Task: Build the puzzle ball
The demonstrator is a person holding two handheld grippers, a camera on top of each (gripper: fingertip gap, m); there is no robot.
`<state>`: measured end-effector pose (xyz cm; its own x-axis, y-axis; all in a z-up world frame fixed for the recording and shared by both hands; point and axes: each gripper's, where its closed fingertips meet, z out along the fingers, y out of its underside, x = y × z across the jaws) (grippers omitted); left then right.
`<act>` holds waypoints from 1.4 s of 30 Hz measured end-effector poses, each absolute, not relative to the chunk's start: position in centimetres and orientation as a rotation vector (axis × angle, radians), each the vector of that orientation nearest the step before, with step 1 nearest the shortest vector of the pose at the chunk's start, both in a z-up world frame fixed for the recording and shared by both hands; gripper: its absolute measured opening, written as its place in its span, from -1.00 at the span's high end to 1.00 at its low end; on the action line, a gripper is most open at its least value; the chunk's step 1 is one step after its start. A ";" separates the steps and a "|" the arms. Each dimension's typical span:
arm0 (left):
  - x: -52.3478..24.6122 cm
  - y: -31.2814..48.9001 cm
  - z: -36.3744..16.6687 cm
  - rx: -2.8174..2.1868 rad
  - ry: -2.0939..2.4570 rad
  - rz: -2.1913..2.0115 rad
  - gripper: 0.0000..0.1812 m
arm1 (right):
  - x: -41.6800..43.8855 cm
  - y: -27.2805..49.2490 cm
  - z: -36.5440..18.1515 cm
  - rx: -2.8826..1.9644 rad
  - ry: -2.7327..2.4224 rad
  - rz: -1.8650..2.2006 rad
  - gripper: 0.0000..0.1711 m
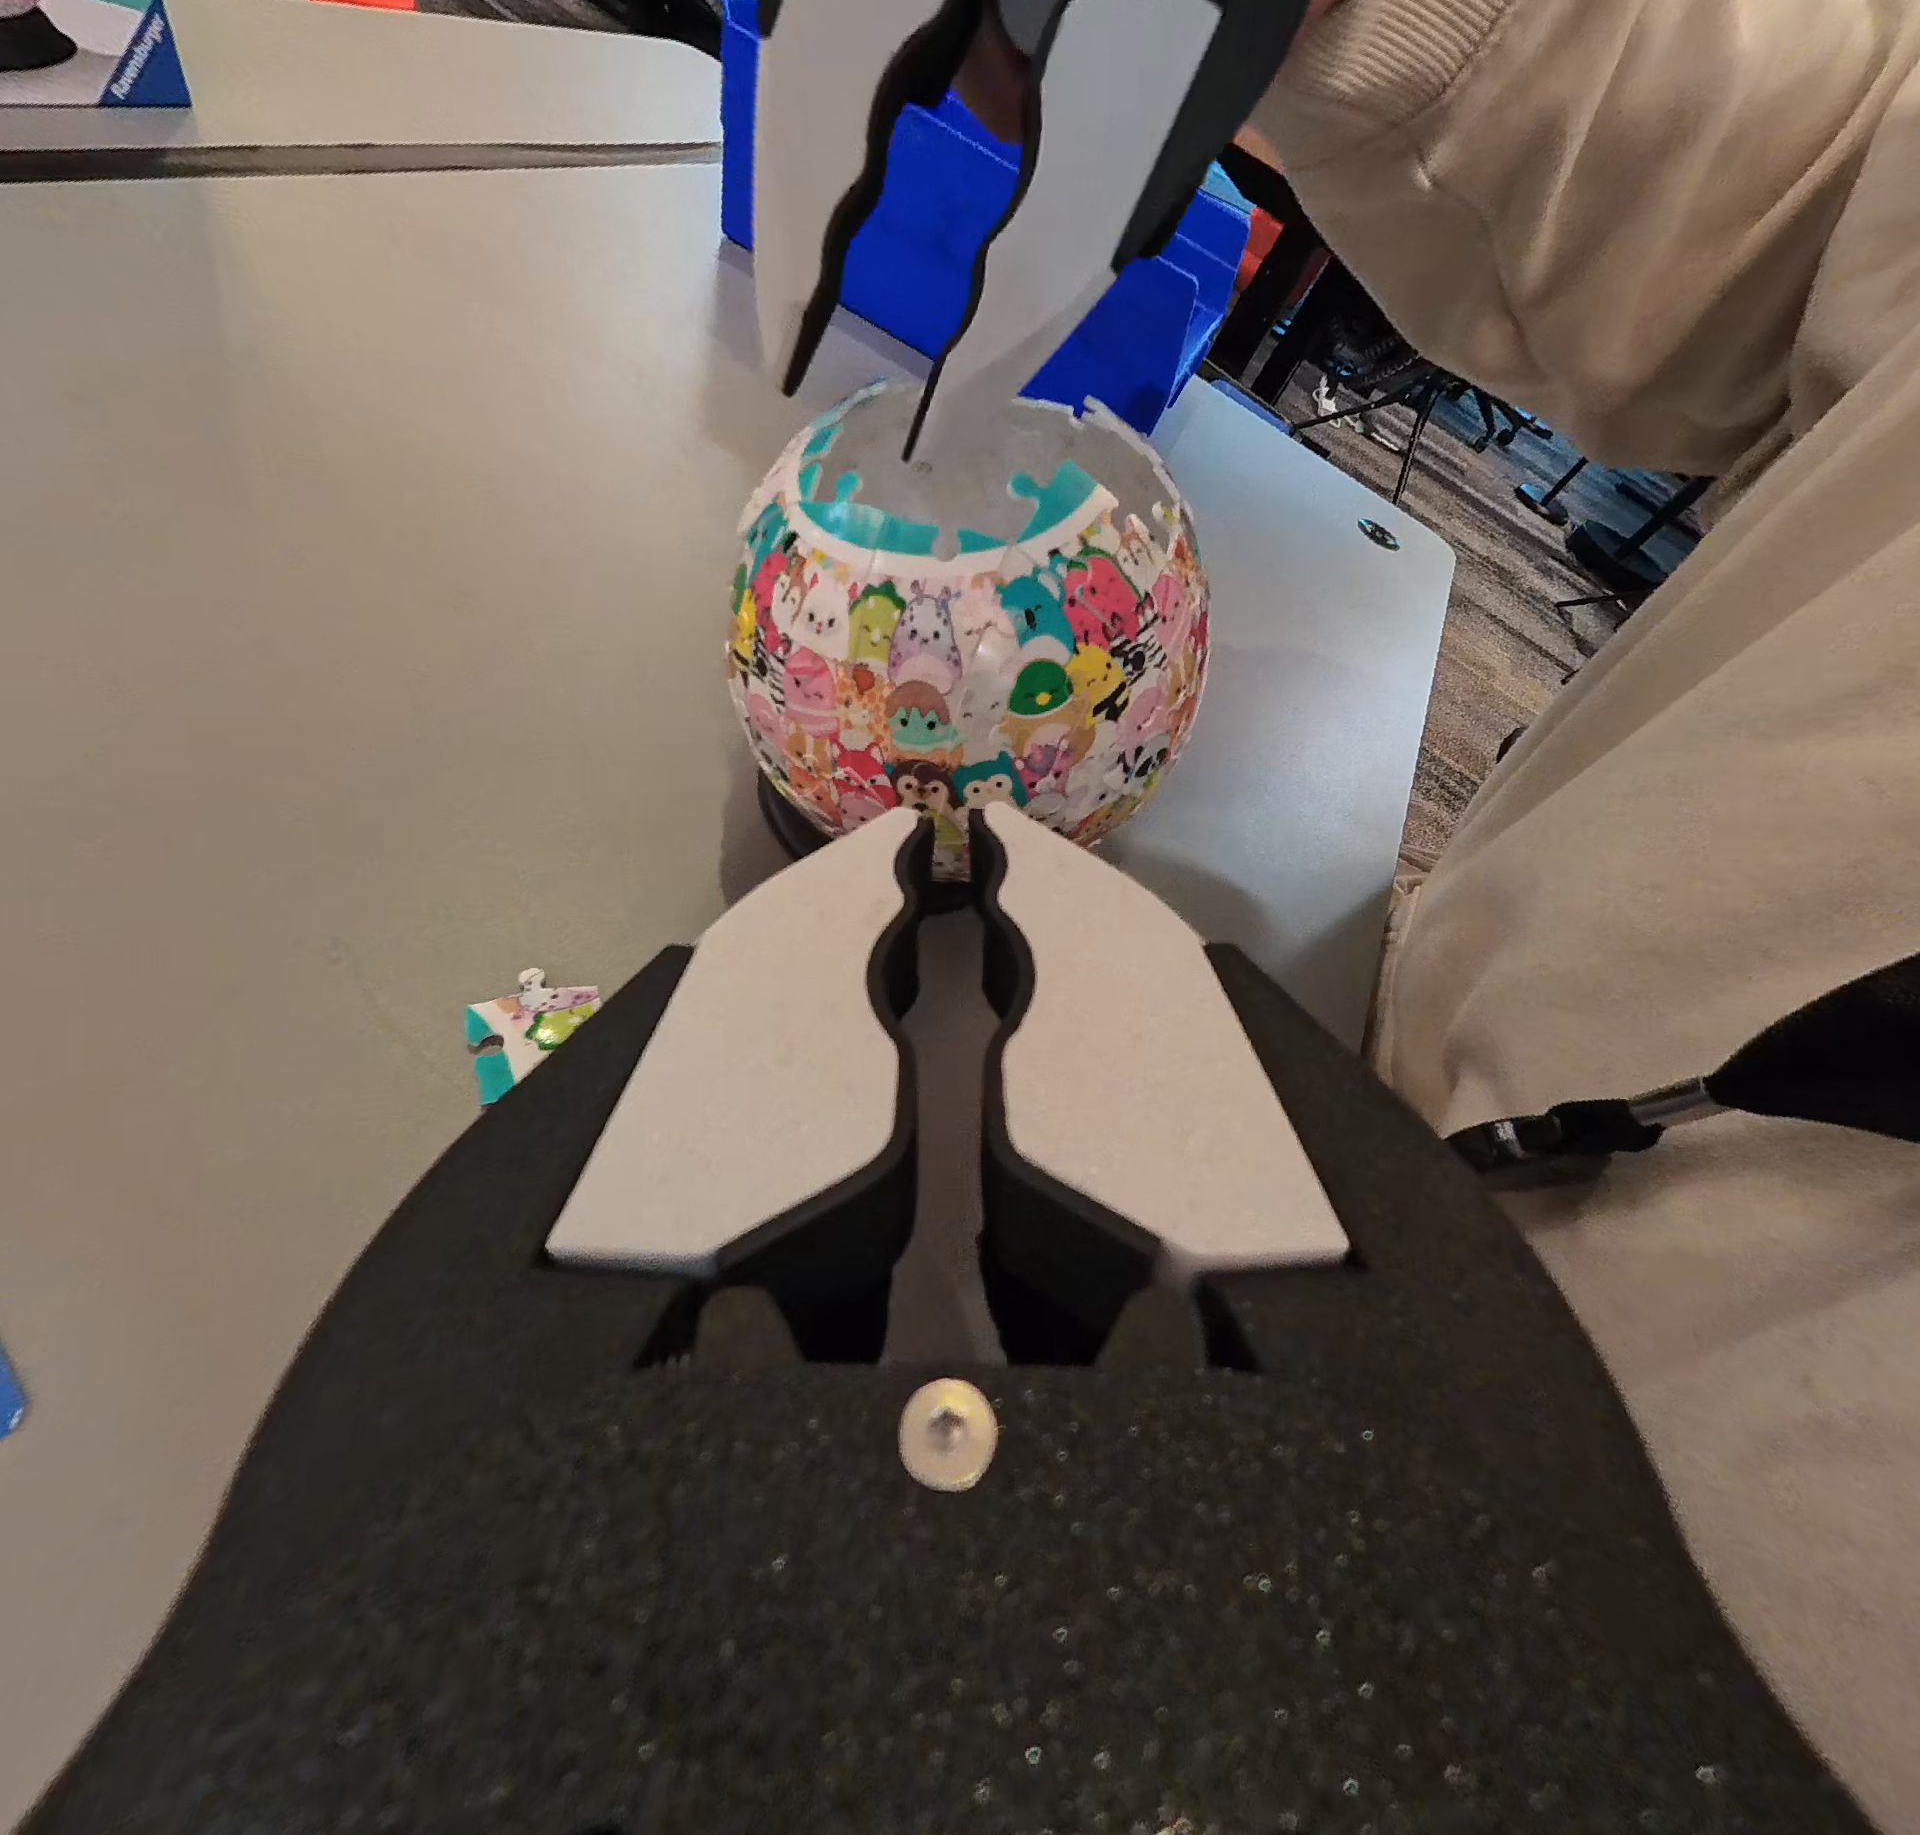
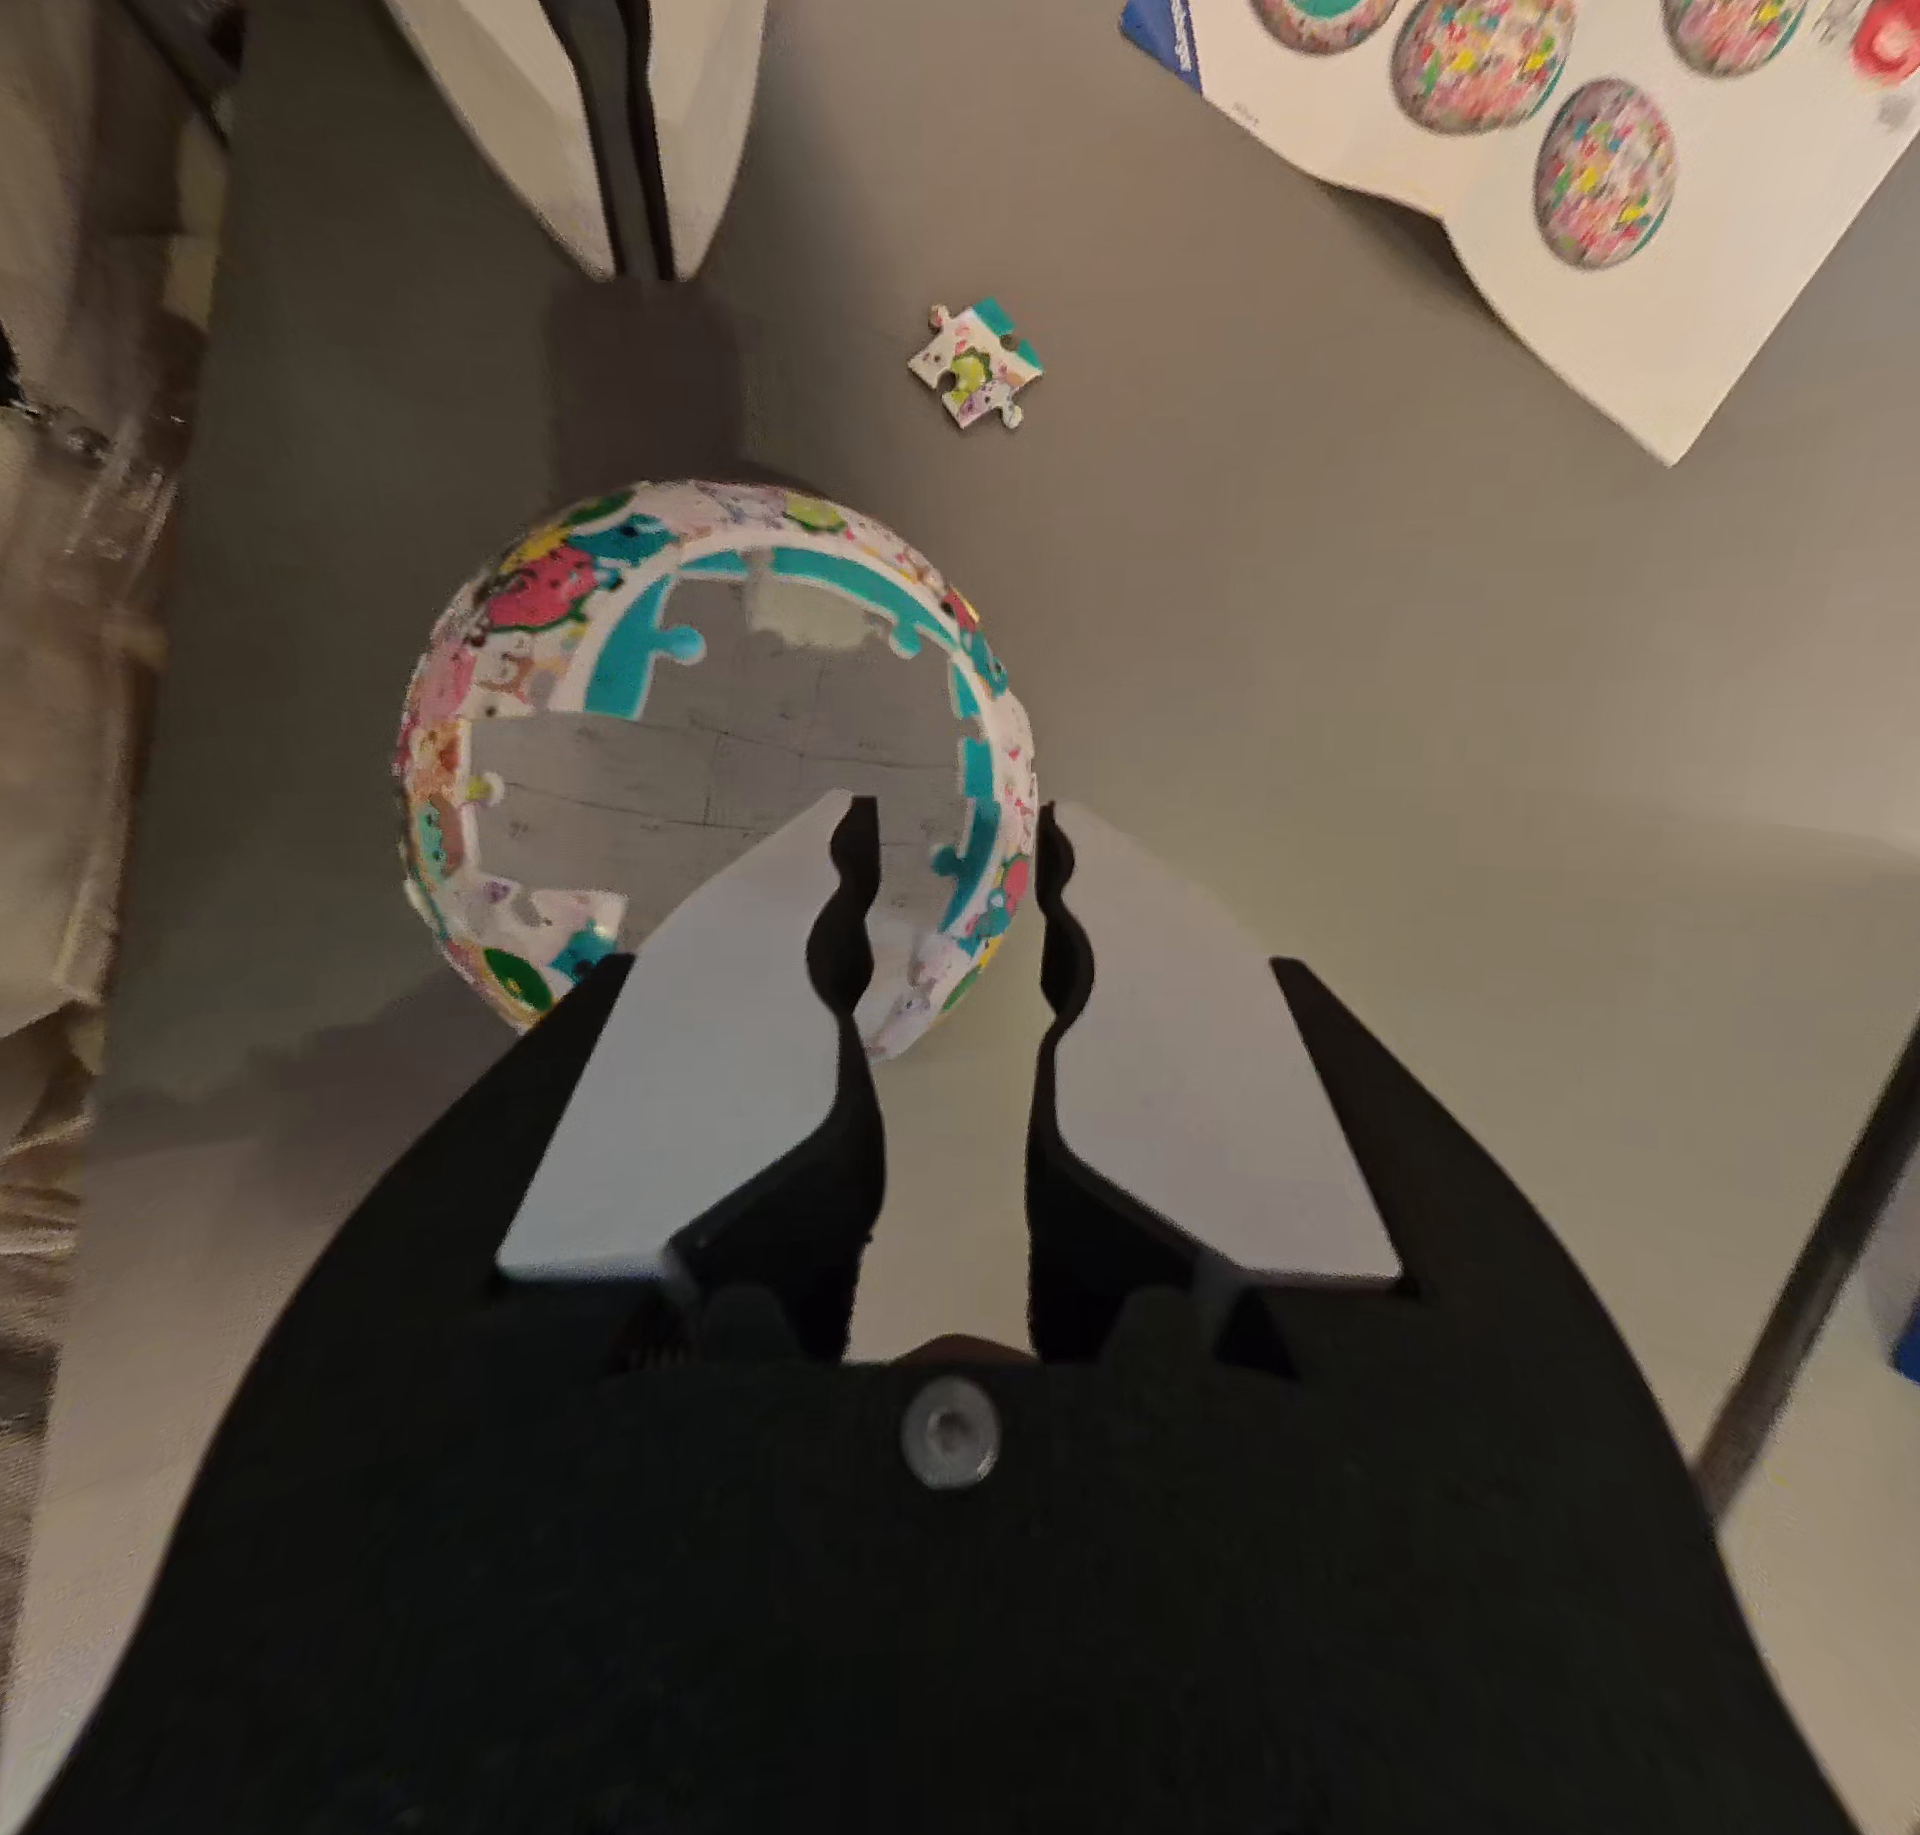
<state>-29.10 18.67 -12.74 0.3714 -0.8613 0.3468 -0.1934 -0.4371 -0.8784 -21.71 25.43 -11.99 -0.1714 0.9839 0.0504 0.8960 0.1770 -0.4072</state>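
With its top still open, puzzle ball (image 1: 966, 642) on a dark stand (image 1: 774, 811), mid-table.

Seen in the left wrist view at centre, on the pale table (image 1: 312, 538); grey inner shell visible through the gap, teal-edged pieces ringing the opening. Above it at 12 o'clock, right gripper (image 1: 847, 424), parted moderately, gripping nothing, 1 tip dipping into the opening, the other outside the rim. At 6 o'clock of the ball, left gripper (image 1: 948, 829), nearly closed with a thin slit between the tips, nothing in it, just beside the ball's lower side. At 8 o'clock, 1 loose puzzle piece (image 1: 530, 1027) flat on the table. At 11 o'clock, far off, the puzzle box (image 1: 94, 29). In the right wrist view, at 2 o'clock, a printed sheet (image 2: 1538, 123) of ball pictures. Behind the ball, blue bins (image 1: 935, 216); at 3 o'clock, a beige sleeve (image 1: 1610, 227).
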 end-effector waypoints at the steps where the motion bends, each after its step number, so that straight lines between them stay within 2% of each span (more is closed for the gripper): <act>1: -29.1 18.7 -12.8 -1.859 0.918 -1.091 0.94 | -21.8 25.5 -12.0 -1.765 -2.162 0.368 0.69; 13: -29.2 18.7 -12.8 -1.858 0.910 -1.107 0.94 | -22.2 26.0 -12.4 -1.628 -2.124 0.048 0.92; 24: -29.1 18.5 -12.5 -1.850 0.916 -1.109 0.94 | -22.1 26.2 -12.3 -1.621 -2.097 0.014 0.94; 29: -29.0 18.5 -12.5 -1.849 0.921 -1.106 0.94 | -22.2 25.7 -12.0 -1.617 -2.103 0.032 0.83; 33: -28.9 18.4 -12.5 -1.846 0.923 -1.110 0.94 | -22.6 25.3 -11.1 -1.609 -2.119 0.108 0.75; 36: -29.0 18.4 -12.5 -1.847 0.924 -1.106 0.94 | -23.5 25.7 -9.3 -1.620 -2.068 0.284 0.78; 40: -29.2 18.5 -12.4 -1.846 0.908 -1.117 0.94 | -24.4 27.6 -8.8 -1.829 -1.890 0.730 0.99; 42: -29.2 18.5 -12.4 -1.847 0.906 -1.114 0.94 | -24.7 27.6 -9.8 -1.981 -1.852 0.966 1.00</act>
